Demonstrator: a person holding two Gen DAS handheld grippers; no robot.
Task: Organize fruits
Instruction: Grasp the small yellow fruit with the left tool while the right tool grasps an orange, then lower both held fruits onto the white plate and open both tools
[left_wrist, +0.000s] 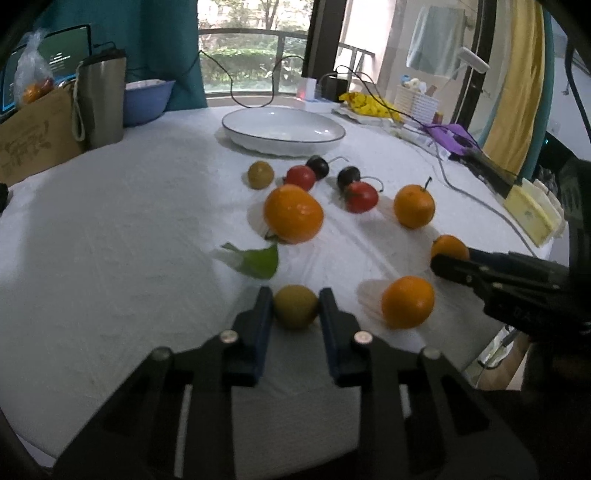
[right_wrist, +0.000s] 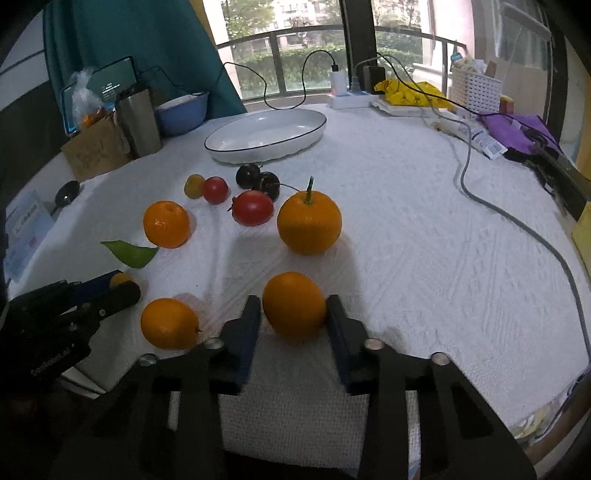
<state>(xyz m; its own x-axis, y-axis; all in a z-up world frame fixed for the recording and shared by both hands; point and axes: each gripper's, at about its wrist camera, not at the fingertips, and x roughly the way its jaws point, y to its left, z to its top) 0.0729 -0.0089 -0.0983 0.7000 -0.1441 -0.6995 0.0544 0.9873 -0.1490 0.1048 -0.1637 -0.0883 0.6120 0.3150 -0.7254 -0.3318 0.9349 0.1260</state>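
1. Left gripper (left_wrist: 295, 306): jaws closed in on a small yellow-green fruit (left_wrist: 295, 306), pads touching both its sides. The fruit sits on the white tablecloth (left_wrist: 110, 240); not lifted, as far as the view shows.
2. Right gripper (right_wrist: 294, 306): jaws closed on a small orange (right_wrist: 294, 304), pads against both flanks. Also resting on the cloth.
3. Between the two grippers: one loose orange (right_wrist: 169, 324), just beside the left gripper's tips, ungripped.
4. Just beyond the left gripper's tips: a green leaf (left_wrist: 258, 260), and past it a larger orange (left_wrist: 293, 213).
5. Ahead of the right gripper: a stemmed orange (right_wrist: 309, 221), upright, well clear of the jaws.
6. Further out: two red tomato-like fruits (right_wrist: 253, 207), a second yellow-green fruit (right_wrist: 194, 185) and two dark round fruits (right_wrist: 258, 179), clustered close together.
7. Farthest: white oval dish (right_wrist: 314, 127), just past the dark fruits. Nothing lies in it.
8. Judgement: task is at its start. No fruit is sorted yet; two are gripped and nine remain loose on the cloth. The dish is presumably the destination.
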